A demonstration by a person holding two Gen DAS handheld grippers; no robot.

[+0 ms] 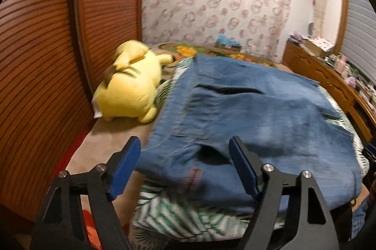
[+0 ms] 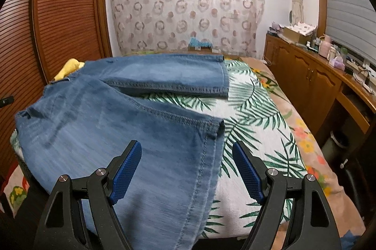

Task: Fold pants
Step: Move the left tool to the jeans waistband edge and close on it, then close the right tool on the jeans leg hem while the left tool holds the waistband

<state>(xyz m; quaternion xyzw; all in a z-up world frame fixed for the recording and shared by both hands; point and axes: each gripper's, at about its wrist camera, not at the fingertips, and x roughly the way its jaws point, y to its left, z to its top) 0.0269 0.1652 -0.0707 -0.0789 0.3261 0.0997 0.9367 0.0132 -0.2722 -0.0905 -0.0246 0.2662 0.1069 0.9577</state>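
A: Where do the pants point(image 2: 122, 113) lie?

B: Spread on the bed point(image 2: 258, 113), over a leaf-print cover. In the right wrist view the two legs run away from the right hand-held gripper point(image 2: 186, 170), split apart in a V, with the near leg's hem directly under and between its fingers. In the left wrist view the waist end with its pockets lies just ahead of the left hand-held gripper point(image 1: 184, 167).

A: Are the hand-held grippers grasping anything?

B: No. Both are released. The left's jaws stand apart over the near edge of the denim, and the pads do not press on it. The right's jaws gape over the hem, also not touching as far as I can see.

A: So which step is this?

B: I judge it the start: nothing is folded yet, and both tools are lining up for a first pinch.

A: And next?

B: Probably each drops onto its edge, clamps the fabric, then carries the near leg over onto the far one. The yellow plush toy point(image 1: 131, 85), ahead and left of the left tool, stays clear.
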